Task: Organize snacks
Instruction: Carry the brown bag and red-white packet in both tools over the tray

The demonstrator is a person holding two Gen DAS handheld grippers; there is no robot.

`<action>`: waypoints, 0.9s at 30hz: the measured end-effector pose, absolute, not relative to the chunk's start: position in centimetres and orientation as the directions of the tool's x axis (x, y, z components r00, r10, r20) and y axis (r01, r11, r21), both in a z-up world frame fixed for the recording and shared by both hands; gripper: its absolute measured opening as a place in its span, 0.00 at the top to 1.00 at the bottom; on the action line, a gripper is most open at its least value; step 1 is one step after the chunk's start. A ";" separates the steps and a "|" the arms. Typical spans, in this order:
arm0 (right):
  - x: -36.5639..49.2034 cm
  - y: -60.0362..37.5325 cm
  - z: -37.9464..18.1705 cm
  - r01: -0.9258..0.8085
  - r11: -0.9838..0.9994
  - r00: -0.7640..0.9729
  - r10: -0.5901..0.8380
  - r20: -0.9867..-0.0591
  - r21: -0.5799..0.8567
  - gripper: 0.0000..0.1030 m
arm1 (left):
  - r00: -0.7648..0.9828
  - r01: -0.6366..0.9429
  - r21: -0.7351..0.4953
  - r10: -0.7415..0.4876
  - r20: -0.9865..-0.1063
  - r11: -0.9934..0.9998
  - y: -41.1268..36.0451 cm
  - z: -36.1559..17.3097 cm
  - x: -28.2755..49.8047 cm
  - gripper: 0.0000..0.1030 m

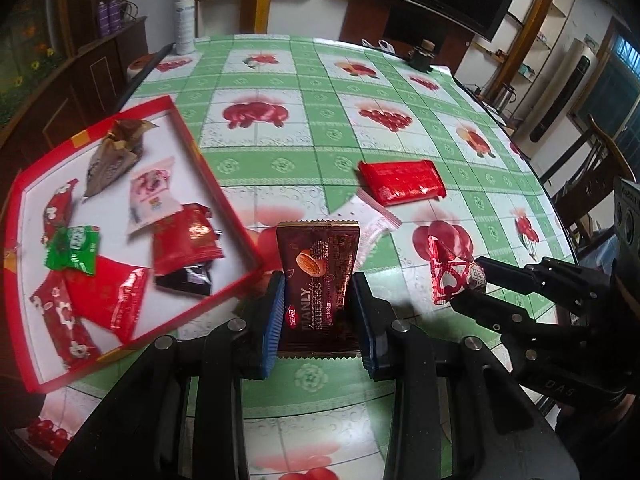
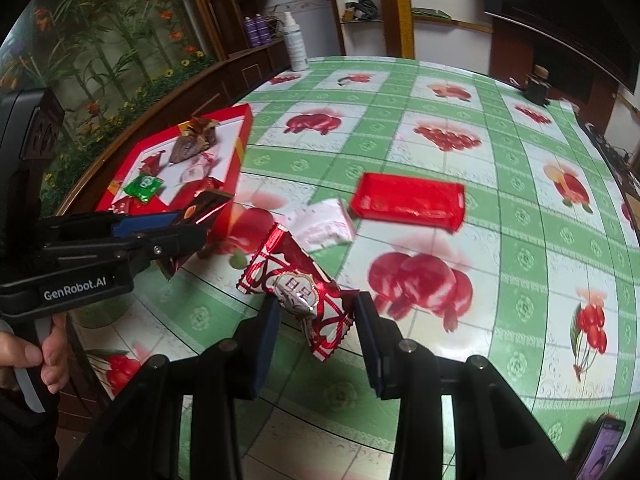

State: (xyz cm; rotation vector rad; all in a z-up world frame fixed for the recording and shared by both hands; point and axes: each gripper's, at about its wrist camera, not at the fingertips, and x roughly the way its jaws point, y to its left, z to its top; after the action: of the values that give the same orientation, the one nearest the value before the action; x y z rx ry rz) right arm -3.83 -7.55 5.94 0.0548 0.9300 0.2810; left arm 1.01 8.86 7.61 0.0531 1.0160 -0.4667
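The left gripper (image 1: 318, 312) is clamping a glossy brown foil packet (image 1: 318, 280) between its blue ribbed pads (image 1: 274, 320), the packet standing upright with crimped, serrated top and bottom edges. It is hanging just beside the near right corner of the red cardboard tray (image 1: 200, 152), a shallow rectangular box with a white floor and low red walls. Inside the tray, several crinkled wrapped snacks are lying loosely: a green packet (image 1: 74, 254), a pink-and-white pillow pack (image 1: 152, 196) and a brown twisted wrapper (image 1: 110, 156), with bare white floor showing along the near wall.

The right gripper (image 2: 316, 320) is pinching a red-and-white heart-patterned sachet (image 2: 296, 276) by one end, its jaws standing partly apart around the thin foil; the sachet is tilting above the table (image 2: 520, 240).

A flat, shiny red rectangular bar (image 2: 408, 200) and a small white sachet (image 2: 324, 224) are lying near each other on the smooth green-checked oilcloth, well apart from the table's curved right edge, leaving open cloth all round.
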 end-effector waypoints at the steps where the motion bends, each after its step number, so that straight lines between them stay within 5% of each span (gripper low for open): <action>1: -3.7 -7.3 6.2 -0.226 0.960 0.562 0.269 -0.782 0.167 0.60 | 0.441 0.394 -0.171 -0.350 -0.826 0.903 9.1 7.7 1.1 0.69; 27: 3.0 3.9 8.4 -0.444 0.881 0.467 0.384 -0.797 0.164 0.60 | 0.527 0.085 -0.222 -0.233 -0.817 0.971 24.0 9.4 5.4 0.69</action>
State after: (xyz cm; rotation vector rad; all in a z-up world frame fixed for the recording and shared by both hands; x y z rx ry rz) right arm 3.02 3.87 8.37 -0.0690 0.9590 0.5082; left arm 5.37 23.97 9.42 -0.1614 0.9984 -0.1910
